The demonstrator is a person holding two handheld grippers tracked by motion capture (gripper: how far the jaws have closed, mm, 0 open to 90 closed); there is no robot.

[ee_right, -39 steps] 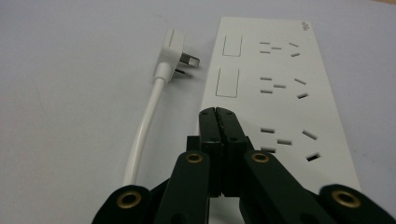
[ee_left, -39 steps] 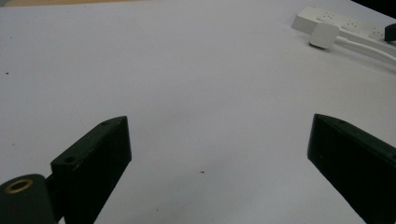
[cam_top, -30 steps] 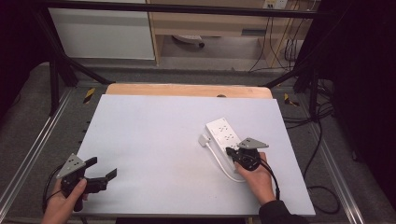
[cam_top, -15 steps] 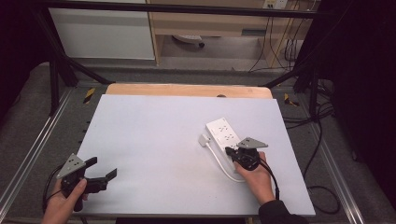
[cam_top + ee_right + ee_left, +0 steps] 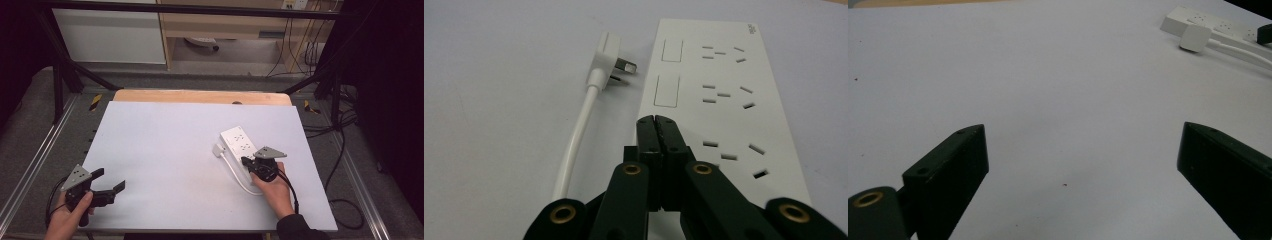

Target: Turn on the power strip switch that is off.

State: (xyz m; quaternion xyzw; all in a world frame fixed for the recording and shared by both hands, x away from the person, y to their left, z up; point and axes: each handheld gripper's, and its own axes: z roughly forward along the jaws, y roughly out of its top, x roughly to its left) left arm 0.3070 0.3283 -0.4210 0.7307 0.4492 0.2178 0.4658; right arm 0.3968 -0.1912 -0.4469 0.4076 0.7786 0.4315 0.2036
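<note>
Holding the right gripper (image 5: pixel 658 120) with jaws pressed together over the white power strip (image 5: pixel 242 146) at the table's (image 5: pixel 165 130) right, we keep the left gripper (image 5: pixel 111 189) near the bottom-left corner, jaws wide open and empty.

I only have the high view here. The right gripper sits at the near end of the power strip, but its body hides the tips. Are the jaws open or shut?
Observer: Shut. In the right gripper view, the right gripper has its jaws pressed together with nothing between them, over the power strip.
Operator: And the plug, is it in a socket?
Observer: No. The plug lies on the table beside the strip, prongs bare.
Operator: Left gripper?
Observer: The left gripper has its jaws wide apart over bare table.
</note>
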